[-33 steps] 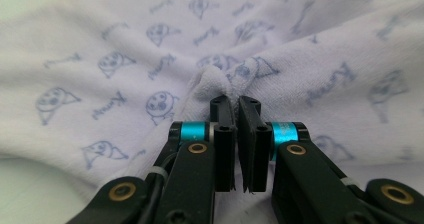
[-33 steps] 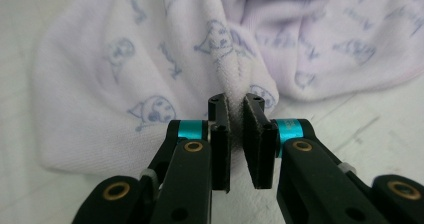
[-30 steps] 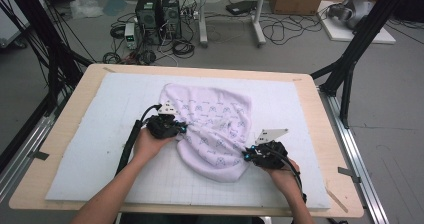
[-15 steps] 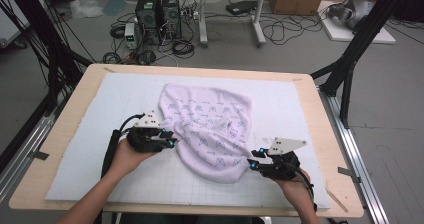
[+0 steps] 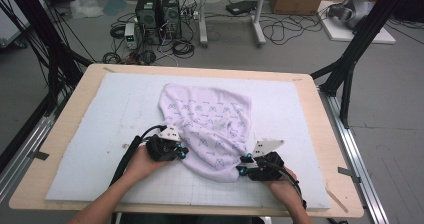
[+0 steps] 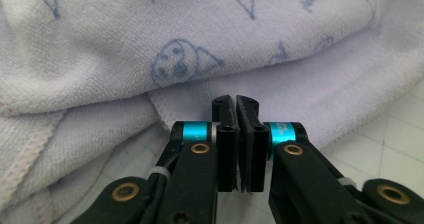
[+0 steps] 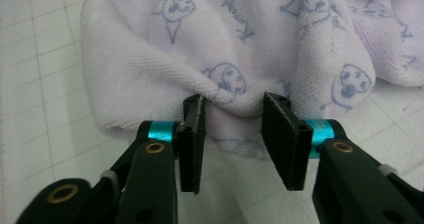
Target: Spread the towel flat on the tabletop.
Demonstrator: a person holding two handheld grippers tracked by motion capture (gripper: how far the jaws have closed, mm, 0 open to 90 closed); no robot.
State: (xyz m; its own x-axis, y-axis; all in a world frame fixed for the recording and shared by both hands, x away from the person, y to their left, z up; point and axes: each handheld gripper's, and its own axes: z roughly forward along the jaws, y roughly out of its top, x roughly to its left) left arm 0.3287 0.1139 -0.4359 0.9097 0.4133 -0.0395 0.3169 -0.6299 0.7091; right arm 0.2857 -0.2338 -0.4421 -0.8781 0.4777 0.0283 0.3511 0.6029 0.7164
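Lilac terry towel [image 5: 207, 126] with a printed pattern lies bunched at the middle of the white grid mat [image 5: 90, 134] — no tidy fold shows yet. Left gripper [image 6: 235, 101] has just been closing and sits pressed together with no cloth between its jaws; right gripper [image 7: 232, 106] is spread at the near hem — both corners are left to seize.

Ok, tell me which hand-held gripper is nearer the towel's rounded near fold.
Right. The right hand-held gripper has open jaws at the towel's near fold; the left hand-held gripper sits shut at its left edge.
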